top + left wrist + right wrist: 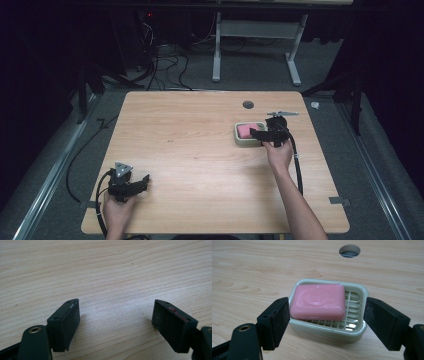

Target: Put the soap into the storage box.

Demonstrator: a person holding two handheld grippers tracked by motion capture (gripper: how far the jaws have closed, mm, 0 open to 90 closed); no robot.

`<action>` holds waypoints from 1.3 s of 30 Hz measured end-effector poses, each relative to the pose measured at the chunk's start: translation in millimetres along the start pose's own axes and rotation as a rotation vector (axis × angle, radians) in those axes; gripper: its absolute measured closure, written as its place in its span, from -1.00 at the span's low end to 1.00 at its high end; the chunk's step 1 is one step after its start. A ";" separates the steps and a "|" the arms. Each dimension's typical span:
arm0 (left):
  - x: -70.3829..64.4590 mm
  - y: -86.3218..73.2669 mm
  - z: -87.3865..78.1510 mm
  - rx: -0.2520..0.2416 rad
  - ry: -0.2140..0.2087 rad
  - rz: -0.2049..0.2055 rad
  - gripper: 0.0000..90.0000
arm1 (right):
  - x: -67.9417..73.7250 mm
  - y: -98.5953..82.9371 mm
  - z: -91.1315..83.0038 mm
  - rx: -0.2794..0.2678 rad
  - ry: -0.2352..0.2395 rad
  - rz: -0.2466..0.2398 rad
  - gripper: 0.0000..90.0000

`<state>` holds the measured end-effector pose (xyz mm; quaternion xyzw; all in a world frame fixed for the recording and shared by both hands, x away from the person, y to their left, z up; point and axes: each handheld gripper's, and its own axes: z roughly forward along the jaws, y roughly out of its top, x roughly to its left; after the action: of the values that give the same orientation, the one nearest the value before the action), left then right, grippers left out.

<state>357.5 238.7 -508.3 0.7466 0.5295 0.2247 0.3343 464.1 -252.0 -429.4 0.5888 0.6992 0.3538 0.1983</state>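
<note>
Dark surroundings and grey carpet are framing a pale wooden table (200, 165), and on it, toward the two o'clock part of the top, a pink soap bar (318, 301) is lying in a pale green soap dish (359, 293). The bar is being carried on the dish's slatted grid, pushed toward the nine o'clock end as the right gripper view has it, so that bare slats are being left showing at the three o'clock end. In that view the long axis of both bar and dish is running from nine to three o'clock, straight across the gap between the jaws.

Around the dish the right gripper (325, 322) is being held with its jaws spread wide, one just outside each short end of the dish; whether the pads are touching the rim cannot be told, and nothing is being gripped. A cable hole (349, 250) is lying beyond the dish at twelve o'clock.

Well apart, near the seven o'clock corner in the high view, the left gripper (131, 184) is being held low over bare wood, jaws likewise wide and empty. The right hand (278, 152) is judged the nearer by far, so any closing on the dish would be falling to it.
</note>
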 end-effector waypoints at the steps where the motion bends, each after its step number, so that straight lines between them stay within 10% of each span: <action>1: 0.0 0.0 0.0 0.000 0.000 0.000 -0.49 | 0.0 -0.1 -1.8 -0.003 -0.001 -0.006 -0.52; 39: 0.0 0.0 0.0 0.000 0.001 0.000 -0.49 | -12.8 -47.4 -60.7 -0.086 0.018 -0.062 -0.44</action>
<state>357.5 238.7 -508.3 0.7463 0.5298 0.2251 0.3341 392.5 -282.8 -424.9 0.5547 0.7029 0.3825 0.2280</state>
